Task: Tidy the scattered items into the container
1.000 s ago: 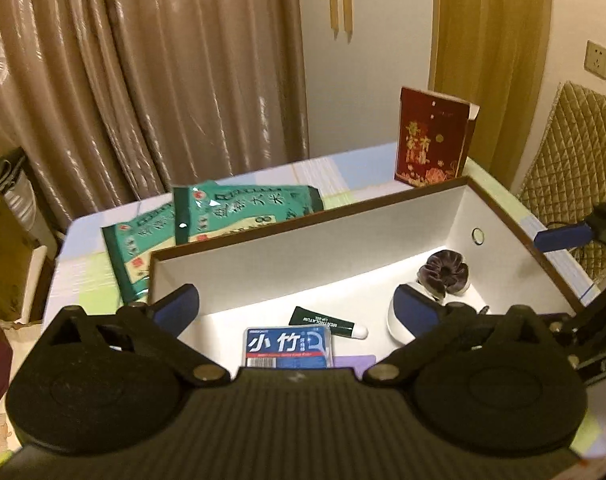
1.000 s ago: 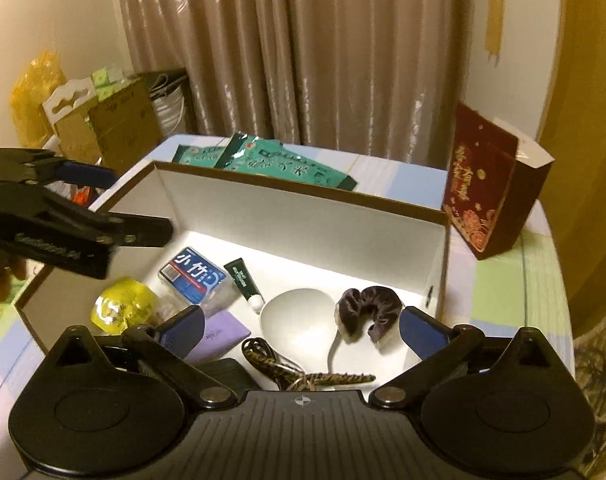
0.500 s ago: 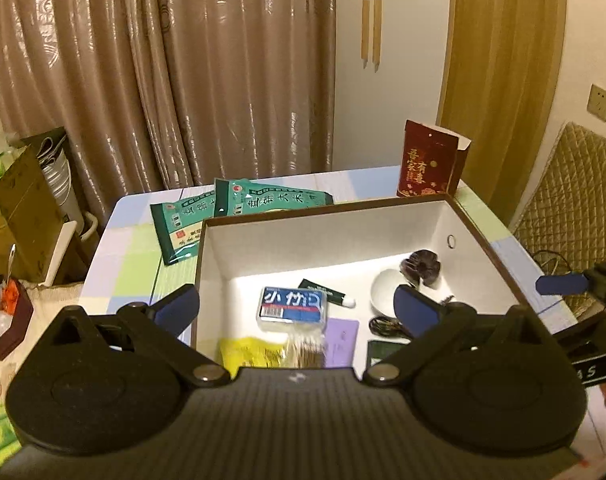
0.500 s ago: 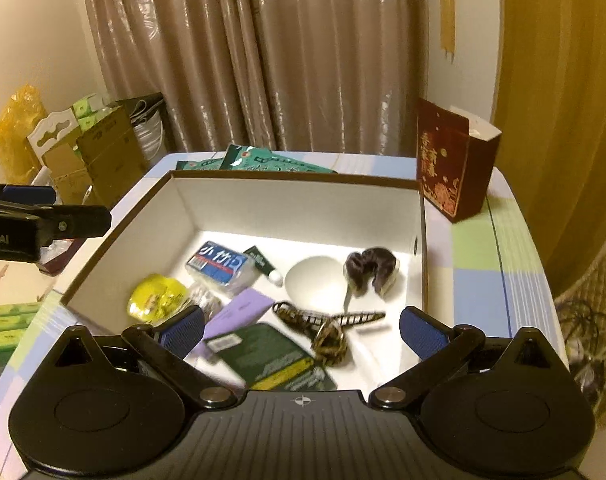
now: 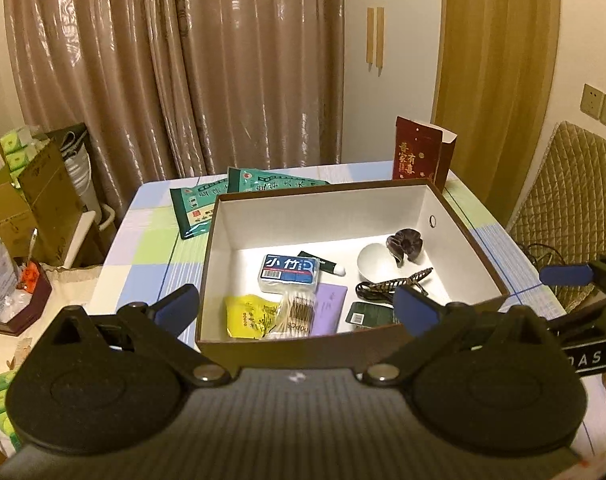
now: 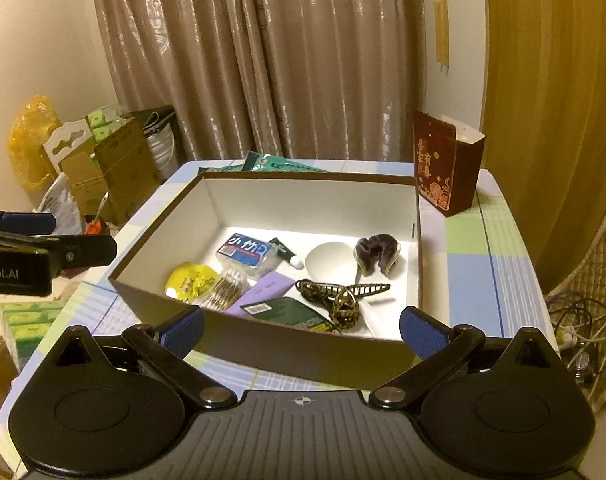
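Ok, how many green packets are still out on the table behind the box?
2. Both lie flat on the table just behind the box's far wall, overlapping: one green packet toward the left corner, the other green packet partly on top. The wall may hide more.

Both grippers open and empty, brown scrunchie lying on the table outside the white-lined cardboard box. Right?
Not quite. The brown scrunchie lies inside the white-lined cardboard box, beside the white bowl, as the right wrist view shows. The left gripper and right gripper are indeed open and empty.
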